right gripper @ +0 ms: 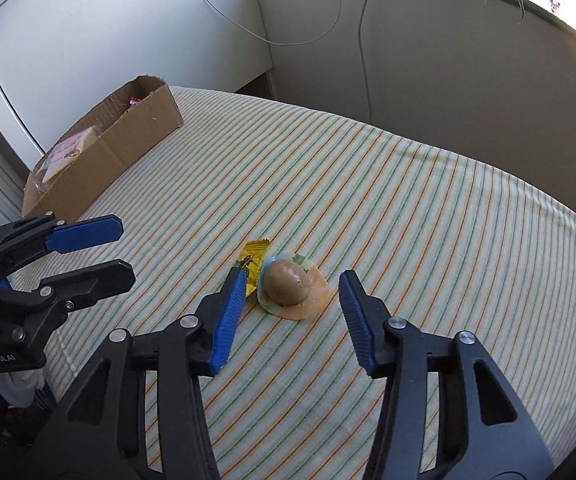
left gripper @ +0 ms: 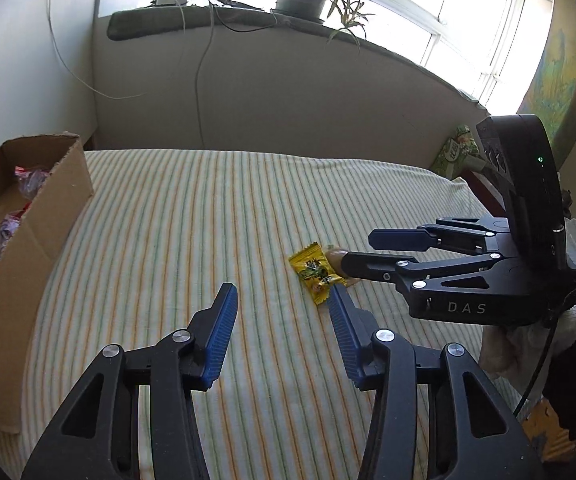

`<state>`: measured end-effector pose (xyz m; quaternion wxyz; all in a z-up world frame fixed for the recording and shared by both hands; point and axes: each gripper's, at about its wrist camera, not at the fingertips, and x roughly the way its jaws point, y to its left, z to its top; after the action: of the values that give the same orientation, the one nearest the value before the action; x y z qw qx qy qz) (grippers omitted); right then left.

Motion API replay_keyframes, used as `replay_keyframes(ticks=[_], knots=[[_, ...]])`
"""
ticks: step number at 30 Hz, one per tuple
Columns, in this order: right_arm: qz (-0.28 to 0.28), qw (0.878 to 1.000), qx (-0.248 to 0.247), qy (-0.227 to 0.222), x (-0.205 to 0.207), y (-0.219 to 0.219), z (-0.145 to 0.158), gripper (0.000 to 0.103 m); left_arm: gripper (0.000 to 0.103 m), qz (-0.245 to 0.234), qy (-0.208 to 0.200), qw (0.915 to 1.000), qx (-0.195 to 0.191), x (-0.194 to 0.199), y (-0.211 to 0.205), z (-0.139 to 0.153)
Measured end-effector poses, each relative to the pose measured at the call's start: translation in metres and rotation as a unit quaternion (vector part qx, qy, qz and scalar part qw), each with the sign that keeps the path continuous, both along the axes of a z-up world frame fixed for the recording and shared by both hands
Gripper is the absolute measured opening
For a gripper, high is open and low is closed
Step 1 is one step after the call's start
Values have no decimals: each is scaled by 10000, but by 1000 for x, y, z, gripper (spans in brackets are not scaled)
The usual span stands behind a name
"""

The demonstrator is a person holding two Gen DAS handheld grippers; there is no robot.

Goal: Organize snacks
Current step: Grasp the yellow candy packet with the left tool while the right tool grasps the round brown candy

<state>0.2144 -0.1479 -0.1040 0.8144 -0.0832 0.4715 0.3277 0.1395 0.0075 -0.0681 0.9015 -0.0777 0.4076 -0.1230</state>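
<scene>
On the striped cloth [right gripper: 408, 200], both the left gripper [left gripper: 282, 300] and right gripper [right gripper: 292, 284] are hovering part-open and empty, the packaged brown egg snack [right gripper: 288, 284] sitting mid-frame between the right jaws untouched, yellow packet [left gripper: 316, 276] touching it, cardboard box [right gripper: 120, 148] upper left.

White letters "DAS" stand on the black body of the right gripper [left gripper: 358, 248], at right of the frame. "GenRobot.AI" stands on the left gripper [right gripper: 126, 250], lower left.
</scene>
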Motion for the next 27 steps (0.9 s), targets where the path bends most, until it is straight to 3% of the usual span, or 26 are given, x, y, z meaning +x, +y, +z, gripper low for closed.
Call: replay_keyframes(ticks=[18,20,27], knots=[[171,9995,-261,-7,16,4,-20,44,46,-464,400,9977,284,35,-44,-29],[212,9991,-367,-74,14,4,-20,38,45,-475,407,9974,354,38,-50,-32],[132,9989,-429,-119,12,-7,-18,35,39,-457,331,9963,644,47,-62,-33]])
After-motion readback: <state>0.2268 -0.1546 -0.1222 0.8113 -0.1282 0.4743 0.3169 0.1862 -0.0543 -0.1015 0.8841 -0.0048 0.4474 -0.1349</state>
